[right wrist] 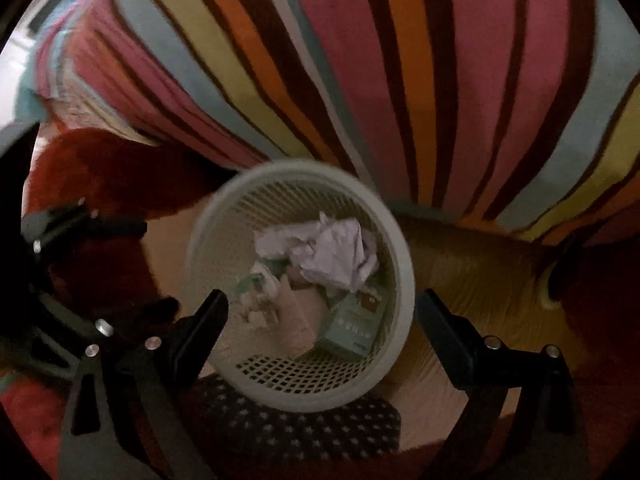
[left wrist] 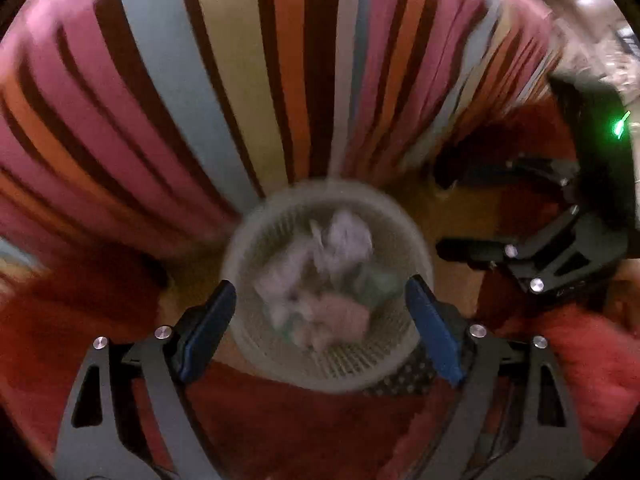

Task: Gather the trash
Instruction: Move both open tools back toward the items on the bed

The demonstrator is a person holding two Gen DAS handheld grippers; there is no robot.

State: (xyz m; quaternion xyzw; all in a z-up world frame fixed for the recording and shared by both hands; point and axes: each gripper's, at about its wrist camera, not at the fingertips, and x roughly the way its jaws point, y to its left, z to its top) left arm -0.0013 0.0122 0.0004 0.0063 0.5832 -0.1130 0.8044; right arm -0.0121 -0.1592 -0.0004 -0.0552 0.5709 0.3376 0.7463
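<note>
trash (right wrist: 320, 256) is lying inside the mesh basket (right wrist: 224, 216) on the floor beside the striped bed (right wrist: 460, 80); i am holding both grippers (left wrist: 320, 320) (right wrist: 324, 328) over it, fingers spread, gripping nothing, and am checking nothing snags before clearing.

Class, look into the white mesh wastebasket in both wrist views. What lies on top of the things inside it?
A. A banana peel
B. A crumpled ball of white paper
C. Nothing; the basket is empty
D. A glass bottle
B. In the right wrist view a crumpled ball of white paper sits uppermost in the white mesh wastebasket, above a pale green carton.
</note>
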